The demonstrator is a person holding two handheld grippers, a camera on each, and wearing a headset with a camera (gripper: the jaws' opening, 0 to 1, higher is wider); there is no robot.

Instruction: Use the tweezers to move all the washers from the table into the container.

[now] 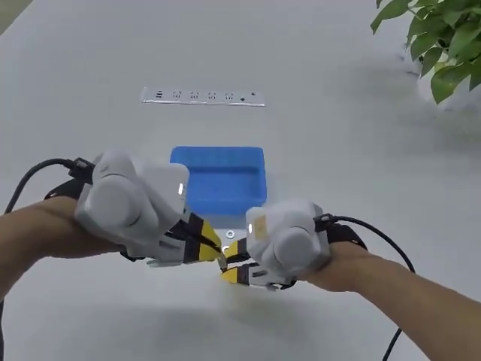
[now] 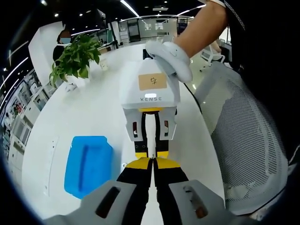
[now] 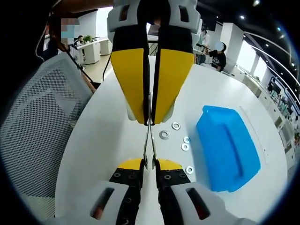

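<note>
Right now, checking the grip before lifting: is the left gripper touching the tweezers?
Touching. In the right gripper view, the left gripper has its yellow jaws closed on the tweezers.

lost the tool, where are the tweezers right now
In the right gripper view the tweezers stand mid-frame, pinched between the left gripper's fingers above and the right gripper's below, left of the washers.

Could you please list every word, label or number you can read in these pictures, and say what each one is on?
"XENSE" (first letter uncertain), printed on the white body of the right gripper.
Tan sticker above it: a handwritten mark, not legible.
Power strip: markings too small to read.
</note>
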